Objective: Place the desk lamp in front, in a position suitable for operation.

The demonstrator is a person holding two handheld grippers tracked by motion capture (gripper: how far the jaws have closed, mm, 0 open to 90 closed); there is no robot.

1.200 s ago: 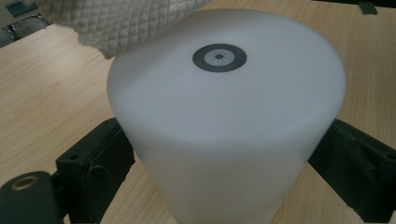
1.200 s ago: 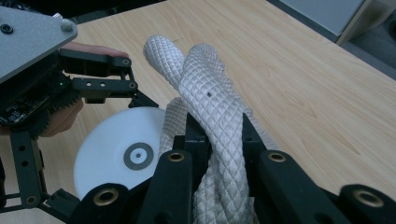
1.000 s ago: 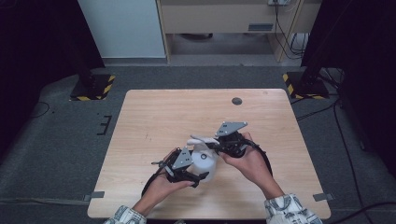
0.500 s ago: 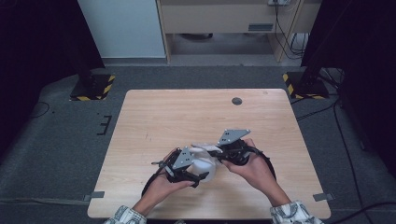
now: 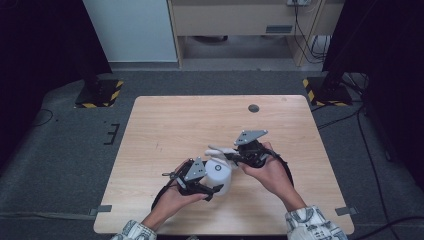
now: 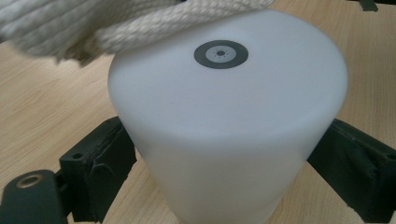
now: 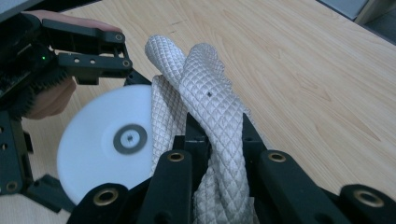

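Most of the worktop point(image 5: 165, 130) lies bare: the whole far half and both side strips leave open passage for a hand. The one fixed thing out there is a small dark round disc point(image 5: 253, 108) near the far edge, right of centre. The crowded spot is the near middle, where the white cylinder point(image 5: 219, 173) stands upright between the left gripper point(image 5: 214, 190) and the right gripper point(image 5: 231, 156). A bundle of white rope point(image 5: 220, 150) hangs just above and behind its top, closing that gap.
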